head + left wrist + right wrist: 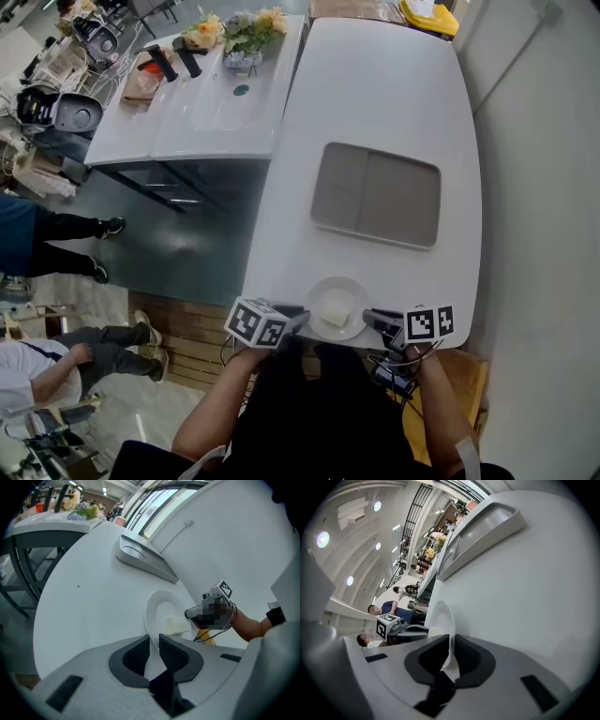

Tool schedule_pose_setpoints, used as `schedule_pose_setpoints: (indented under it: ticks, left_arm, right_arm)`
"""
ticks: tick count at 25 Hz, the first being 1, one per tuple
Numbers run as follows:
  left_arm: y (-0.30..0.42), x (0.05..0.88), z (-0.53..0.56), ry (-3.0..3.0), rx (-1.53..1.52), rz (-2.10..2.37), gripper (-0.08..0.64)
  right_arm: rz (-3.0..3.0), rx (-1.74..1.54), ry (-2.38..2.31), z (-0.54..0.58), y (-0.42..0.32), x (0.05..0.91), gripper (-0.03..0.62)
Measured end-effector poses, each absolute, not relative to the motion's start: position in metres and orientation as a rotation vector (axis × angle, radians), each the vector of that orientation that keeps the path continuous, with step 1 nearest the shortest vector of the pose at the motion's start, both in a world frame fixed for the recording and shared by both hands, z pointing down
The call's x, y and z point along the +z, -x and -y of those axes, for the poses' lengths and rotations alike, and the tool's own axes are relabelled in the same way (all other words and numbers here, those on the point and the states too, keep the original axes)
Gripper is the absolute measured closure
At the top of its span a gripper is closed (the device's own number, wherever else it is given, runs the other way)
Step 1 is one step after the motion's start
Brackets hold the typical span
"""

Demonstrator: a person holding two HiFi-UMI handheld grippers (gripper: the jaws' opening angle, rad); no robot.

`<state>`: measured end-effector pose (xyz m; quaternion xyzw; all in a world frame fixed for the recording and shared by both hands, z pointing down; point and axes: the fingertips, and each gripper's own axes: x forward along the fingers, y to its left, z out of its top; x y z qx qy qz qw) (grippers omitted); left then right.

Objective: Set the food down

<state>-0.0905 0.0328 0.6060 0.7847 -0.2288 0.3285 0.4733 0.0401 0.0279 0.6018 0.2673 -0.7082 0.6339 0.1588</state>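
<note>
A small white plate (319, 287) with a pale block of food (337, 310) on it is at the near edge of the white table (375, 103). My left gripper (302, 318) is shut on the plate's left rim, which shows between its pads in the left gripper view, plate (158, 605), food (176, 625), gripper (154, 642). My right gripper (368, 320) is shut on the opposite rim; in the right gripper view the plate's (440, 615) thin edge stands between the pads of the gripper (453, 642). I cannot tell whether the plate touches the table.
A grey rectangular tray (377, 194) lies in the middle of the table. A second white table (202, 112) at the back left carries flowers (251, 33) and bottles. People stand on the floor at the left. A white wall runs along the right.
</note>
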Motion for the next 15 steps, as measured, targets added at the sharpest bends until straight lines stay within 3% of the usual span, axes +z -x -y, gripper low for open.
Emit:
schedule_pose_setpoints:
  ticks: [15]
  left_arm:
    - [0.069, 0.569, 0.012, -2.014, 0.781, 0.534, 0.514]
  right_arm:
    - [2.065, 1.971, -0.839, 0.013, -0.063, 0.572, 0.571]
